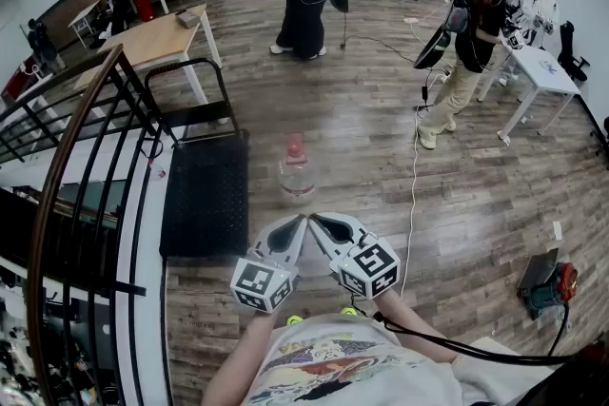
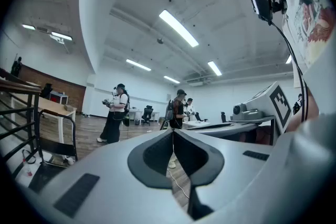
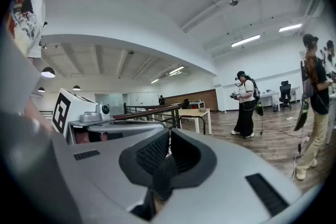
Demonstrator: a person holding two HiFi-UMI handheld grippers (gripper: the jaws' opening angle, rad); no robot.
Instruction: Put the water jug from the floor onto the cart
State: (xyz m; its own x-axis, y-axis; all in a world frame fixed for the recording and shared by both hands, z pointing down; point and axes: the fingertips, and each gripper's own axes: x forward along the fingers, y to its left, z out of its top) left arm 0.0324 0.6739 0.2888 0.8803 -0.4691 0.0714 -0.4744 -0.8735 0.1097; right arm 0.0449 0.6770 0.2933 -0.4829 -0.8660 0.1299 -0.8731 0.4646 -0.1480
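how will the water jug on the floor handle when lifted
The water jug looks like clear, smooth plastic, so probably slippery. It stands upright, wider at the body than at its red cap, so a nudge likely won't tip it. Fill level can't be told, so weight is uncertain.

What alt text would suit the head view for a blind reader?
Two shut grippers, the left gripper and right gripper, are held side by side above a wooden floor, pointing toward a water jug standing beside a black cart.

The left gripper (image 1: 301, 221) and right gripper (image 1: 315, 221) point forward side by side, roughly level, fingers (image 1: 288, 233) closed on nothing.
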